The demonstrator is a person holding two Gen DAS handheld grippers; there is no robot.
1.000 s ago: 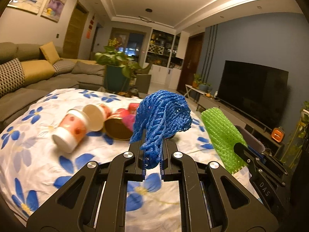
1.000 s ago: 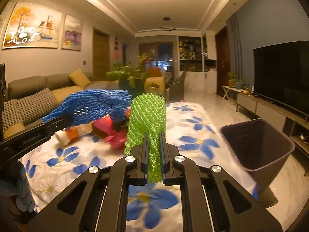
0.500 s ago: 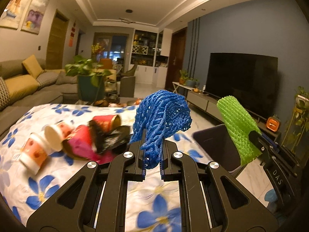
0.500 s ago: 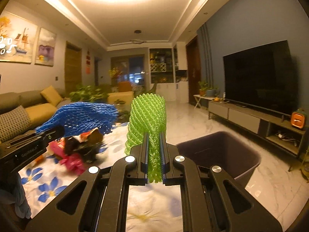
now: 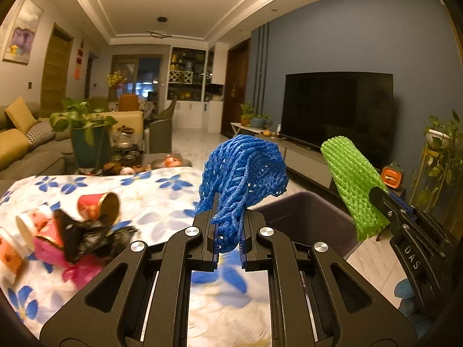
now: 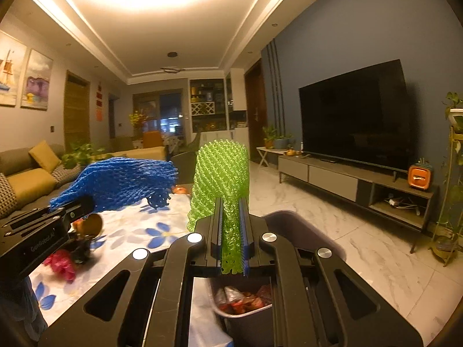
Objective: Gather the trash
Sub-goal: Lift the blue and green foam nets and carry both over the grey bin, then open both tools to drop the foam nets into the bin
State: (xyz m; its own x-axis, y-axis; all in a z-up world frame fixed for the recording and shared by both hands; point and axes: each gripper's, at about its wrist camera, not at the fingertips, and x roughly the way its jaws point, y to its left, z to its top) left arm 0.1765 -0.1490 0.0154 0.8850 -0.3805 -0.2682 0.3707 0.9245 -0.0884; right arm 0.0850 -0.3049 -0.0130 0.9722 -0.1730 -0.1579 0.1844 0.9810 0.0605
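Basically halfway: left gripper [image 5: 228, 248] is clamped on the blue net [image 5: 243, 173], right gripper [image 6: 233, 248] on the green net [image 6: 221, 173], both near the bin [image 6: 303, 231], which already holds wrappers. Cups [image 5: 98, 205] still litter the table [image 5: 162, 190] edge.

A blue foam net [image 5: 243, 173] is being pinched between the closed jaws of the left hand-held gripper [image 5: 228, 245], its mesh flopping over above them. To the right, a green foam net [image 5: 351, 185] is being gripped by the right hand-held gripper [image 5: 382, 202], above a dark bin [image 5: 303, 217]. Paper cups [image 5: 99, 206] and crumpled wrappers [image 5: 84, 240] are lying on the flower-patterned worktop [image 5: 162, 199] at the left.
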